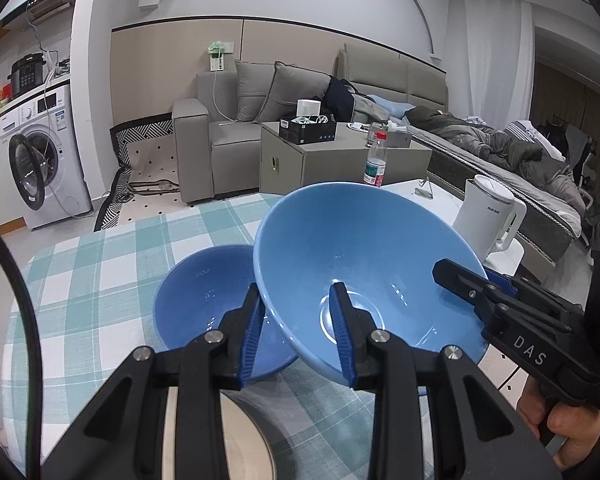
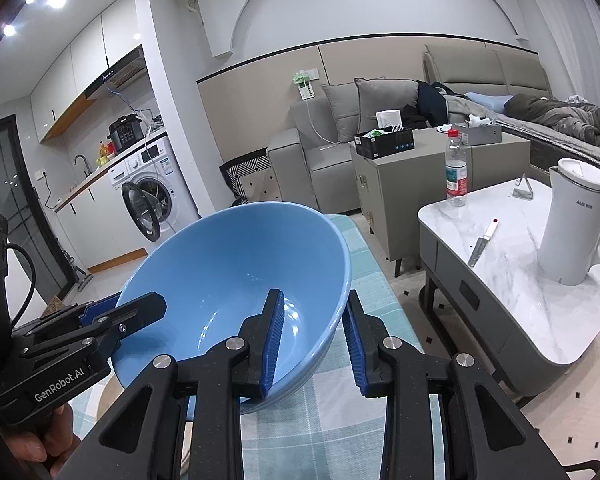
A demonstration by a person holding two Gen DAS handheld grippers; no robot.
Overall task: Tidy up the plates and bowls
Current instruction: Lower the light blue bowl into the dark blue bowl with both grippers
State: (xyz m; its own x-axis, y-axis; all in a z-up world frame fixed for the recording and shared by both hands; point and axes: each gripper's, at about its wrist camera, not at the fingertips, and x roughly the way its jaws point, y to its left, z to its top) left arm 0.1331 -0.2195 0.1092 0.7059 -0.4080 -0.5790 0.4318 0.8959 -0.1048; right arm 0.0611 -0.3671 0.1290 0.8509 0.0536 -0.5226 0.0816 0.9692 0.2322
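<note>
Both grippers hold the same light blue bowl [image 1: 364,264], one on each side of its rim, and the bowl is off the table and tilted, its opening facing partly toward the sofa. The left gripper [image 1: 300,328] has its jaws clamped on the rim at the bowl's left side, one pad inside and one outside the wall. The right gripper [image 2: 314,336] is clamped in the same way on the opposite side. I think two grips are used because the bowl is wide and smooth, so one pinch on the rim could let it swing. Just below and to the left, a darker blue bowl [image 1: 204,304] rests on the checked tablecloth [image 1: 100,264], partly under the lifted one. Probably the light bowl will be nested into it, or was just taken from it; I cannot tell which. A pale plate [image 1: 252,440] lies at the near edge, under the left gripper.
</note>
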